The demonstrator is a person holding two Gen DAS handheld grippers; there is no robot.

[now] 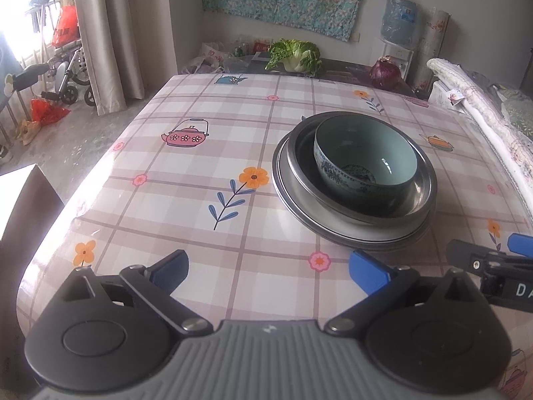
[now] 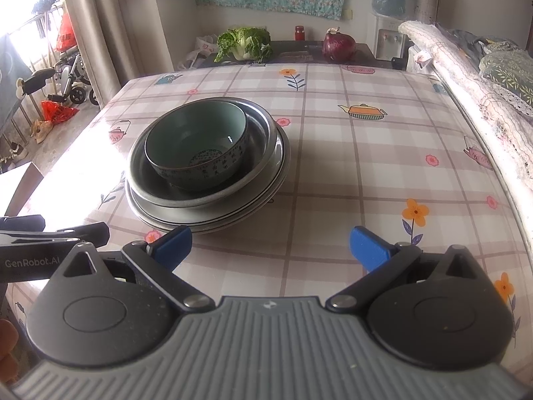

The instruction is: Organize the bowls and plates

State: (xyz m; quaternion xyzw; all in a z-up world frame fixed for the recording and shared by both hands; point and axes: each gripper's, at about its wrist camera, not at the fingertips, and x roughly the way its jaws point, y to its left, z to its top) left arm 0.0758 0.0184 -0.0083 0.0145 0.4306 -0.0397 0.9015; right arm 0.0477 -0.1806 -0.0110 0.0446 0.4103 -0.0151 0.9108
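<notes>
A pale green ceramic bowl point(image 1: 365, 161) point(image 2: 196, 148) with blue patterning sits inside a steel bowl point(image 1: 421, 196) point(image 2: 263, 133). Both rest on stacked plates point(image 1: 299, 206) point(image 2: 166, 218) on the checked tablecloth. In the left wrist view my left gripper point(image 1: 269, 270) is open and empty near the table's front edge, left of and nearer than the stack. In the right wrist view my right gripper point(image 2: 270, 246) is open and empty too, nearer than the stack and to its right. Each gripper shows at the edge of the other's view point(image 1: 493, 260) point(image 2: 50, 236).
A table point(image 1: 233, 133) point(image 2: 349, 153) with a floral, teapot-printed cloth holds the stack. Behind it stand a cabbage point(image 1: 294, 54) point(image 2: 245, 44) and a red onion point(image 1: 384, 70) point(image 2: 339, 46). A quilted roll point(image 2: 466, 93) lines the right edge. A wheelchair point(image 1: 66, 70) is at left.
</notes>
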